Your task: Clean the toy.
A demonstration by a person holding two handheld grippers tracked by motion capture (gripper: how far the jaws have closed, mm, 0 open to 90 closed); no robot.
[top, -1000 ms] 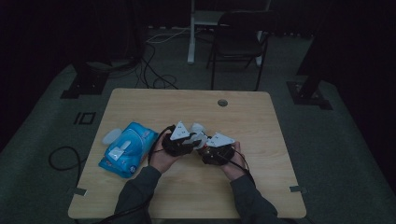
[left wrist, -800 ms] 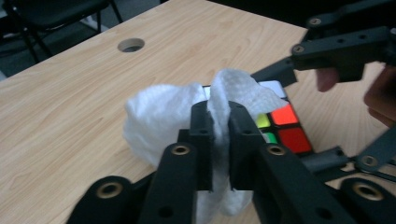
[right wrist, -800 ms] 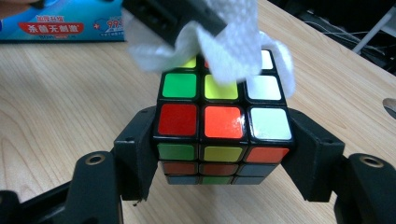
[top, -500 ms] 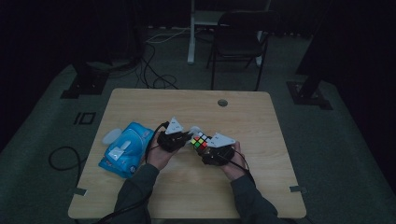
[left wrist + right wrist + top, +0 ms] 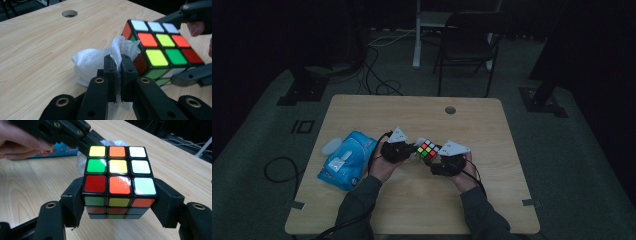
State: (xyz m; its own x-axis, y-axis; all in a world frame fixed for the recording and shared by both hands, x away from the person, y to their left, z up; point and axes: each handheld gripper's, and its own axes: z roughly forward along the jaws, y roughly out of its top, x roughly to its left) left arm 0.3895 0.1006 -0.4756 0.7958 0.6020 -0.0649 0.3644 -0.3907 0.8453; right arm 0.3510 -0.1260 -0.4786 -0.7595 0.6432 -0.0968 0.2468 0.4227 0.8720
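the right tongs (image 5: 117, 202) are clamping the puzzle cube (image 5: 117, 180) by its two sides, holding it just above the middle of the table (image 5: 412, 107). the left tongs (image 5: 119, 65) are pinching a white wipe (image 5: 96, 61), its folds bunching against the cube's side. a blue wipes pack (image 5: 346, 160) is lying near the table's left edge.

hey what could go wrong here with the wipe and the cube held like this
1. The left gripper pinches only a fold of the white wipe; rubbing could pull it free.
2. The right gripper clamps the puzzle cube by two sides; a hard push from the wipe might twist a layer or shift the cube.
3. The wipe pack lies close by the left hand and could get nudged.
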